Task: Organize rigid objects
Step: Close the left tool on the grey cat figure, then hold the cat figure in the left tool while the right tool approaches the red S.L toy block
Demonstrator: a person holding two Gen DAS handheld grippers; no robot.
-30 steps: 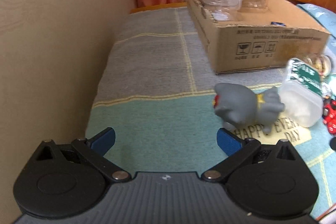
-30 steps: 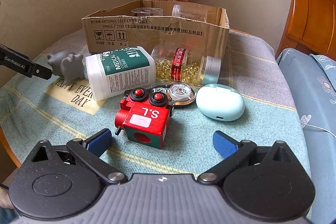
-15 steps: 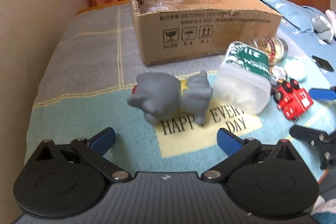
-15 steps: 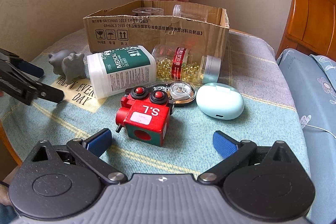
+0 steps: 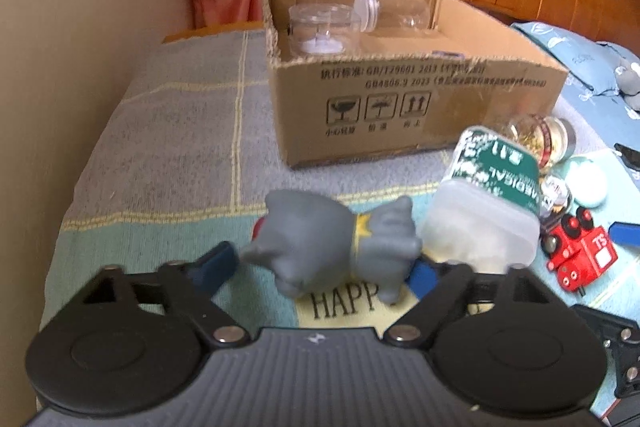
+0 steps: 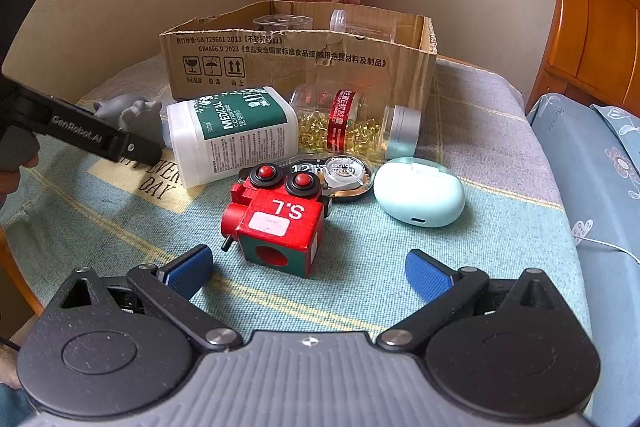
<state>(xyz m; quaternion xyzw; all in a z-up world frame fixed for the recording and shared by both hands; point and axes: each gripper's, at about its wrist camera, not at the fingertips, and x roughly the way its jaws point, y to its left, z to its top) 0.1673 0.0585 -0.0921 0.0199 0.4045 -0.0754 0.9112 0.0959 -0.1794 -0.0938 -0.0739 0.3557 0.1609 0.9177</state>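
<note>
Left tongs (image 5: 322,269) astride grey toy (image 5: 332,243) — contact unclear.

"MEDICAL" on white jar (image 6: 232,135), "S.L" on red toy train (image 6: 280,223), "GenRobot.AI" on left gripper (image 6: 80,135)

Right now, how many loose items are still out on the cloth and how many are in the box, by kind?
Outside the box:
Toys: 2, gray figure, red train
Bottles: 2, cotton swabs, capsules
Tape: 1
Mint case: 1
In the box:
Clear jars: 2
Total: 8
</note>
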